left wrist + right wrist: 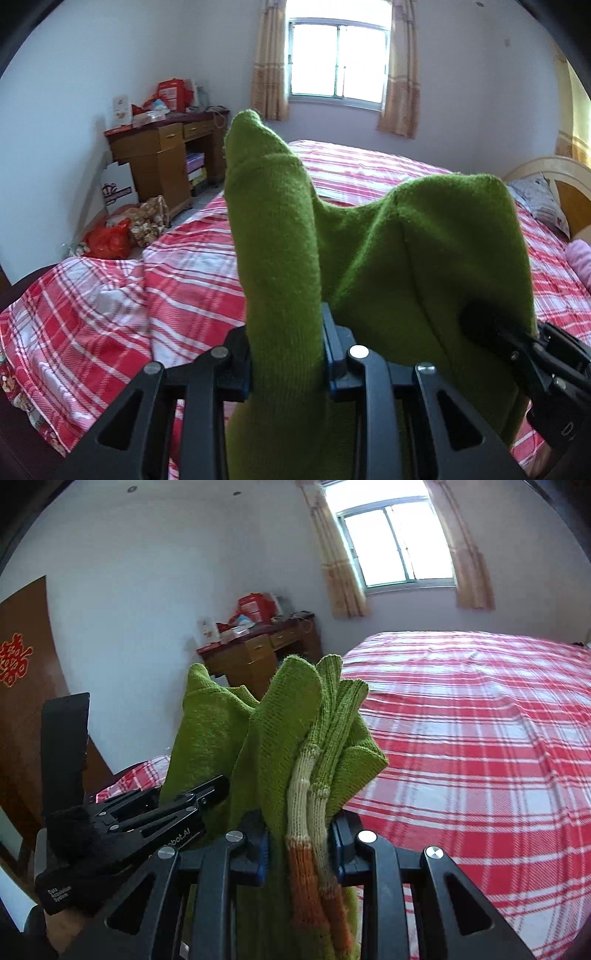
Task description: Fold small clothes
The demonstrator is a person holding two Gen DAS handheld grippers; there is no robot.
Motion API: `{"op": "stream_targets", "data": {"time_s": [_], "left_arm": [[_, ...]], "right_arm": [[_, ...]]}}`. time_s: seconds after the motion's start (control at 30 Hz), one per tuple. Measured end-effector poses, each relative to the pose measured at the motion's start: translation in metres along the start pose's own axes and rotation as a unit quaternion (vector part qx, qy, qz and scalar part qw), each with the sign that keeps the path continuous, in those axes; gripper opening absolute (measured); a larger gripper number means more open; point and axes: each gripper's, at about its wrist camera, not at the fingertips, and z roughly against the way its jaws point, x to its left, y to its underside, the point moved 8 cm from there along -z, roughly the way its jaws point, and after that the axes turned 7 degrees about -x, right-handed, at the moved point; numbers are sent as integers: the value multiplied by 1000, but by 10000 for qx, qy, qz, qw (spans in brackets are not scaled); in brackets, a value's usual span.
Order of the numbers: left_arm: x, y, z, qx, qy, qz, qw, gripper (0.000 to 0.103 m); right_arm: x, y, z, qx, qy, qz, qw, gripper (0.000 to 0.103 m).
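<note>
Here the left gripper (pixel 207 794) reads "Data Acquisition System"; it and the right gripper (pixel 299 845) both clamp the green knit garment (pixel 273 738), lifted above the red plaid bed (pixel 480 738); a cluttered wooden desk (pixel 258 653) stands behind.

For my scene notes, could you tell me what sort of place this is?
Most likely a home bedroom: a bed with a red plaid cover, a cluttered wooden desk against the wall, and a curtained window.
</note>
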Motion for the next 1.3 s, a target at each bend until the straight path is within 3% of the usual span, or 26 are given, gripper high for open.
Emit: {"op": "stream_targets", "data": {"time_s": [0.67, 1.3], "left_arm": [[89, -13, -23, -115, -699, 442, 9965, 29], [104, -27, -102, 56, -1092, 596, 9922, 27]], "right_arm": [[65, -12, -78, 103, -744, 499, 9959, 26], [49, -14, -174, 278, -691, 572, 9956, 26]]}}
